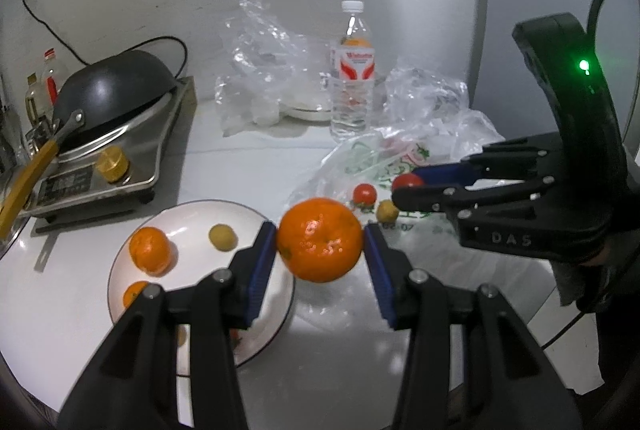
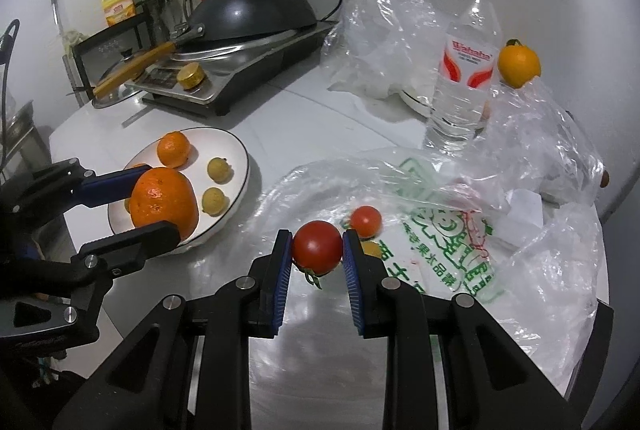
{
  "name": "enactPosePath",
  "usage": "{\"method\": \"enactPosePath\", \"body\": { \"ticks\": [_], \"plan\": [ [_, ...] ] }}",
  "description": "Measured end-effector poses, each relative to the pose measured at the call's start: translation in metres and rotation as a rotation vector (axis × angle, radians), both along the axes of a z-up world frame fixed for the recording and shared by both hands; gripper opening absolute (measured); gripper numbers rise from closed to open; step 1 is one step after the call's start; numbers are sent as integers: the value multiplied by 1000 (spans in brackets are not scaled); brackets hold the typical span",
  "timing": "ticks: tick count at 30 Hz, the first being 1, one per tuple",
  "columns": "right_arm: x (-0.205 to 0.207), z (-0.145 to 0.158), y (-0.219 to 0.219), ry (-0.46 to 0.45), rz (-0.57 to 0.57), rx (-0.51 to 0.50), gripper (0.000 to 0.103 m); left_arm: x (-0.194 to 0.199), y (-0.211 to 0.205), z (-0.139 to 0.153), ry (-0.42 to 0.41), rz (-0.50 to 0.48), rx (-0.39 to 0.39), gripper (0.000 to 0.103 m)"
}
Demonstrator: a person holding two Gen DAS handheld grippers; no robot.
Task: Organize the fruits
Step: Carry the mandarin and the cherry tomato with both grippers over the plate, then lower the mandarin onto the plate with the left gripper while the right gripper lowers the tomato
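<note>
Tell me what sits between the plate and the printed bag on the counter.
Bare counter separates the plate from the printed bag, seen in the right wrist view; the orange held in the left hand-held gripper hangs over the plate's near edge.

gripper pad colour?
Blue, ribbed, on black fingers; clearest in the right wrist view, on the right gripper clamping the tomato.

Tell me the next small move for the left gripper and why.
Probably carry the orange a little leftward over the white plate and lower it onto a bare patch. The left gripper already clamps it just off the plate's right rim, and other fruit sit there. The right gripper holds a tomato and could follow.
</note>
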State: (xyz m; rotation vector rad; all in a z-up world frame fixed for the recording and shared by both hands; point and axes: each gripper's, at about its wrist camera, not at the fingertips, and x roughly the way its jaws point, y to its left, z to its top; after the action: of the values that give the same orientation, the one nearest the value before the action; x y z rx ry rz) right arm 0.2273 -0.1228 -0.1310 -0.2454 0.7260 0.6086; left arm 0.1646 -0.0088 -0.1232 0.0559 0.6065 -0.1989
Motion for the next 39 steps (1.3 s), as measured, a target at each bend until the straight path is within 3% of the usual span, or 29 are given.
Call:
{"method": "enactPosePath", "body": {
  "ticks": [21, 39],
  "plan": [
    [-7, -1, 48, 1, 54, -25, 27, -13, 53, -10, 4, 78, -15, 46],
    [2, -10, 79, 25, 87, -45, 27, 2, 86, -27, 31, 120, -12, 46]
  ]
}}
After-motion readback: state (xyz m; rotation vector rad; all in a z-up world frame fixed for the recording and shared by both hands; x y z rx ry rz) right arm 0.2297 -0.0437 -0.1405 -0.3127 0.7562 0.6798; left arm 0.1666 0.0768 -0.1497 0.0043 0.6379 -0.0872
